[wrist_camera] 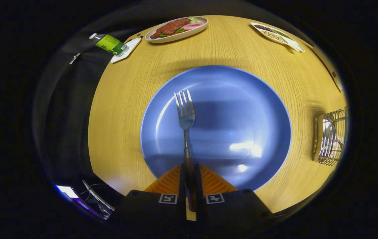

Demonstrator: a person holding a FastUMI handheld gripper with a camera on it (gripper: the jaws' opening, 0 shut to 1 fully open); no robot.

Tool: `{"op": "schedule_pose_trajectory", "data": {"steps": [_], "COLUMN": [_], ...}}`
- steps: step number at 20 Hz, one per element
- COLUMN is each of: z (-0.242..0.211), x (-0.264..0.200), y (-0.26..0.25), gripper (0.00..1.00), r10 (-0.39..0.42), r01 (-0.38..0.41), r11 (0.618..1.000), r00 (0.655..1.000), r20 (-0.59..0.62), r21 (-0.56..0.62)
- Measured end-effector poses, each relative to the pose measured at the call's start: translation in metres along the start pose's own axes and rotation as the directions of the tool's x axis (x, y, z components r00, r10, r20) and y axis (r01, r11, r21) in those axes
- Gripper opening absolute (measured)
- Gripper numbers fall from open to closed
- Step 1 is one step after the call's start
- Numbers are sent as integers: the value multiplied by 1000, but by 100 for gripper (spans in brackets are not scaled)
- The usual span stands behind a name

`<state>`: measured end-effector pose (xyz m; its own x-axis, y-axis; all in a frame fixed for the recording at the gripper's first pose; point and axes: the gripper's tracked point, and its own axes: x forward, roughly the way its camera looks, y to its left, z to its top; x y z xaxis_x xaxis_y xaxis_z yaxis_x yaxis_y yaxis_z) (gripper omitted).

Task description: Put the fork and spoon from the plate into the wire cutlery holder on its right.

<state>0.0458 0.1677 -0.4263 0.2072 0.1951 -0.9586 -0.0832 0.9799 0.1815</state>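
**Over the blue plate, fork held in the gripper**

Over the near rim of the blue plate point(215, 132) the gripper point(189, 176) is closed on the fork point(185, 116), both fingers pressing the dark handle from either side. The fork's metal neck and tines reach out ahead of the fingers across the middle of the plate, tines pointing away. Whether the tines touch the plate or hang above it cannot be told.

The plate sits on a pale wooden table point(242, 49). To the right of the plate, near the table's edge and well apart from the plate's rim, stands the wire cutlery holder point(331, 137); the bowl of a spoon point(328, 129) shows inside its wires. Bare tabletop lies between the plate and the holder.

Beyond the plate, at the far side of the table, rests an oval dish of food point(177, 29) with brown meat, some green and a pink slice. Left of that dish, a green-labelled bottle point(109, 43) lies beside a small white tray point(127, 49). Far beyond the plate on the right side lies another white dish point(275, 35) with dark and pale portions.
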Motion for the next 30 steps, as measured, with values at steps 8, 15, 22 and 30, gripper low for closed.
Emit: {"op": "schedule_pose_trajectory", "data": {"steps": [8, 15, 22, 30], "z": [-3, -2, -2, -6], "x": [-27, -77, -165, -238], "y": [4, -7, -63, -143], "gripper": [9, 5, 5, 5], "r10": [145, 189, 120, 23], "r01": [-144, -175, -85, 6], "r11": [982, 964, 944, 932], "r00": [989, 981, 988, 997], "r20": [0, 53, 94, 75], "r21": [-125, -200, -317, -363]}}
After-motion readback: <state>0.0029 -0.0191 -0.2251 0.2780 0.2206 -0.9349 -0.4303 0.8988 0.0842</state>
